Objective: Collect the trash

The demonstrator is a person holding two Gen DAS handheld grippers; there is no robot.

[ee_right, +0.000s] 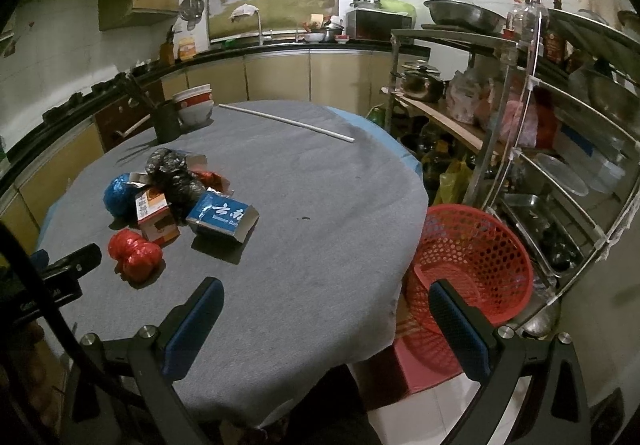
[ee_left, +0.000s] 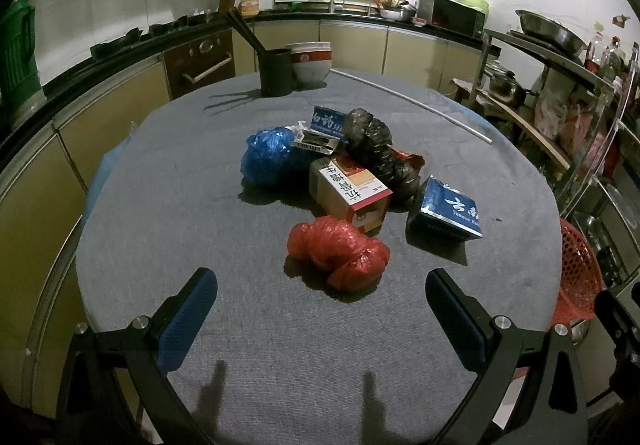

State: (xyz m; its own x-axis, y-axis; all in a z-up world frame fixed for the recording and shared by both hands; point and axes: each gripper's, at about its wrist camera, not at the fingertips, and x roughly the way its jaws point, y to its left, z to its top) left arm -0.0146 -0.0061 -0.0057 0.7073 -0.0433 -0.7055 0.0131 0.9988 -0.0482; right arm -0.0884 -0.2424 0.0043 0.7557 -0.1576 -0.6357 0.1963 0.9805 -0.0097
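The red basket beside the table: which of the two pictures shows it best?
The right wrist view. There the red basket shows its whole rim, mesh wall and inside, beside the table, with nothing visible inside. The left wrist view catches only a slice of it at the right edge, past the table.

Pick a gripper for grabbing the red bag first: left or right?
Left. The left gripper is open, with the red bag straight ahead between its fingers. The right gripper points toward the red basket.

Stacked bowls (ee_left: 311, 61); chopstick holder (ee_left: 276, 72); white rod (ee_right: 288, 121)
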